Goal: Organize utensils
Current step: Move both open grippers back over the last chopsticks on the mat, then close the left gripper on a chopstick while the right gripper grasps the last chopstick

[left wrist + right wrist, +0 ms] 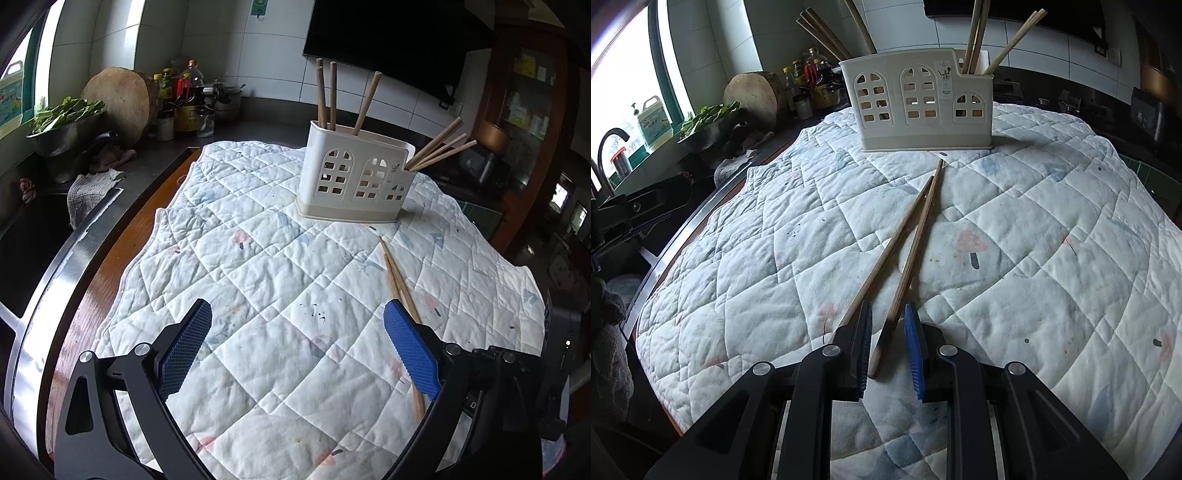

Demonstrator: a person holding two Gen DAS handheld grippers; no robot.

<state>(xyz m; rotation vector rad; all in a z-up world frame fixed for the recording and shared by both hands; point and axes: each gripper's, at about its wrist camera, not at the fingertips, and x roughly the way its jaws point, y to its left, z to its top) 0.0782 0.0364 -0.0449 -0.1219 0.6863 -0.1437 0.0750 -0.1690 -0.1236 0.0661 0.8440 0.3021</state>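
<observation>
Your two loose chopsticks [912, 236] point lengthwise at the holder [916, 107], which holds more; left gripper [295, 347] released, right gripper [888, 347] narrowed around one chopstick's end, grip unclear.

- Daylight pours in from the window [624, 92] on the left; it is blown out to white.
- The white quilted cloth [280, 266] is evenly lit, with soft shadows in its folds.
- The far right of the room is dim and murky.
- A streak of glare lies on the metal counter edge [55, 280].
- Fisheye bending curves the edges; the corners go black.
- Focus is sharp at centre.
</observation>
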